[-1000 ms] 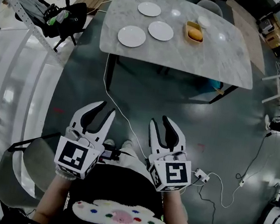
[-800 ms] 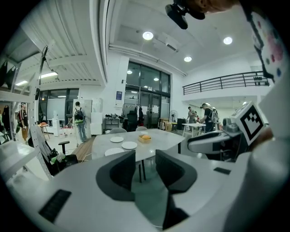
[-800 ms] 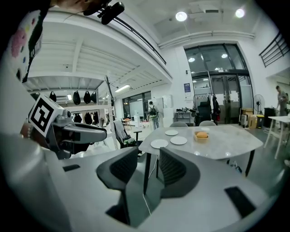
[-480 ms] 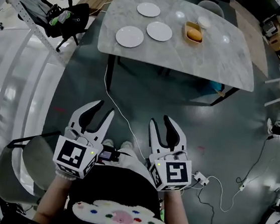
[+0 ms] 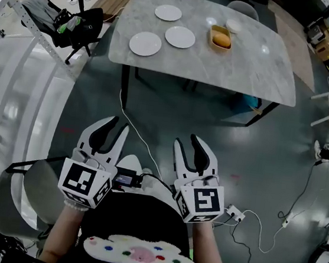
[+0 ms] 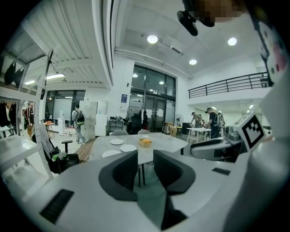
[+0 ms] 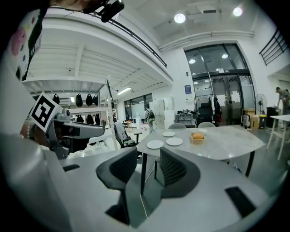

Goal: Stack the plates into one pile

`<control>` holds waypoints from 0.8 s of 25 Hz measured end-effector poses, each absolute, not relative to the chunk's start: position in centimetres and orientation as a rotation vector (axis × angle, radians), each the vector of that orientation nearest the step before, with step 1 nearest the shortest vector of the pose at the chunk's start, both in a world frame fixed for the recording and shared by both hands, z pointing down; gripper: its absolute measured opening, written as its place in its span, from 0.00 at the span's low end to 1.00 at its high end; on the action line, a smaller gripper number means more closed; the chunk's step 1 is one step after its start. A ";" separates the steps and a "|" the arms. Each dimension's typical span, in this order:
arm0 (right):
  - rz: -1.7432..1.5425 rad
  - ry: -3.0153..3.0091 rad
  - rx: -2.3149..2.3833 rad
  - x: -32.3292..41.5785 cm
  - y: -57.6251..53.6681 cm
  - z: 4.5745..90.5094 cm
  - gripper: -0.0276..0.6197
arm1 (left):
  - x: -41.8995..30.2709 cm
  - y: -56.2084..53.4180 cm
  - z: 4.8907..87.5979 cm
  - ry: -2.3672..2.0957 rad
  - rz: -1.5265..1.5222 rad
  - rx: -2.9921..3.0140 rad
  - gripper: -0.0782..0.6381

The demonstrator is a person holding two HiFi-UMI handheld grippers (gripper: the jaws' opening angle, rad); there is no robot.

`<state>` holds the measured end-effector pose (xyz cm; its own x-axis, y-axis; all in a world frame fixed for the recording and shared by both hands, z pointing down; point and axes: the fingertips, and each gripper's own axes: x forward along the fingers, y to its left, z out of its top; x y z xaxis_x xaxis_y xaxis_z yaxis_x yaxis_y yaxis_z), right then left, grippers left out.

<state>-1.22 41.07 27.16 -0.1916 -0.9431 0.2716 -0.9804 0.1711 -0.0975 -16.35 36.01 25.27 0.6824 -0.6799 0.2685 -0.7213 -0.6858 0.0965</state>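
Plates, seemingly plain white

No words, numbers or brands can be read. The cubes on the left gripper and right gripper bear only square code patterns. A blue wall sign at eleven o'clock from the table is too small to read.

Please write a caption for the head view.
Left gripper, jaws just narrowed, right gripper, jaws just widened, both empty, short of the table with three unstacked plates.
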 end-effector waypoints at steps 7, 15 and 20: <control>0.350 -2.297 1.902 -0.5 40.6 27.2 0.26 | -15.7 35.6 25.2 -1.155 0.303 2.713 0.25; 0.339 -2.293 1.908 0.3 38.7 27.3 0.27 | -13.9 33.4 25.3 -1.130 0.304 2.745 0.26; 0.355 -2.279 1.912 1.0 35.6 27.9 0.27 | -13.1 30.0 26.0 -1.110 0.307 2.739 0.25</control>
<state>1.04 35.59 27.87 -0.1791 -0.9487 0.2606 -0.9830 0.1617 -0.0866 -13.07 30.01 25.95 0.7018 -0.6661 0.2523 -0.7011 -0.7086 0.0793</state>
